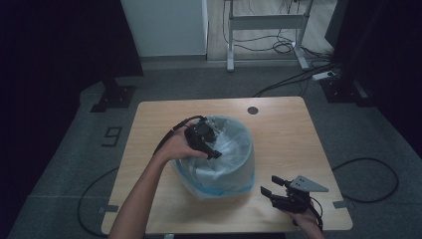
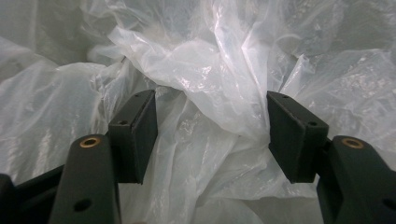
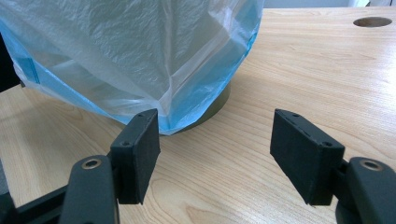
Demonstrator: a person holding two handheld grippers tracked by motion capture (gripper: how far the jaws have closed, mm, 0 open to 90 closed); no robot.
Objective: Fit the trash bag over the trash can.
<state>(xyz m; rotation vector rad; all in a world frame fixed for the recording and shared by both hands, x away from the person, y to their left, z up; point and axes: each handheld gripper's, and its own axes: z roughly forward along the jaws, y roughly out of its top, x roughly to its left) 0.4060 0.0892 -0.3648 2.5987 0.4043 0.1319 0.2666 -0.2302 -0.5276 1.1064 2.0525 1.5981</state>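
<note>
1. One bin (image 1: 226, 169) stands near the middle of the wooden desk (image 1: 288, 129), a little toward the person's side, and a thin plastic bag (image 1: 234, 144) lines it.
2. The bag is whitish and see-through with a blue edge (image 3: 205, 100); it is folded over the bin's rim and hangs down the outer wall almost to the desk top.
3. In the right gripper view the bin's dark base (image 3: 219, 105) shows below the blue edge, standing flat on the wood.
4. The left gripper (image 1: 211, 149) is over the bin's mouth at its left rim, pointing down into the crumpled lining.
5. In the left gripper view, its jaws stand wide apart, with loose folds of the bag (image 2: 205, 88) bulging between and beyond them; neither pad clamps the film.
6. The left hand (image 1: 179, 147) holds that gripper from the left side of the bin, and its cable curls over the back of the hand.
7. The right gripper (image 1: 271, 186) sits low near the desk's front right, just beside the bin and apart from it.
8. Its jaws are also spread wide and empty, aimed at the lower hem of the bag; a bare strip of desk lies between them and the bin.
9. A round cable hole (image 1: 253, 110) marks the desk's far edge.
10. Grey carpet (image 1: 74, 144) lies around the desk, with cables trailing across it.
</note>
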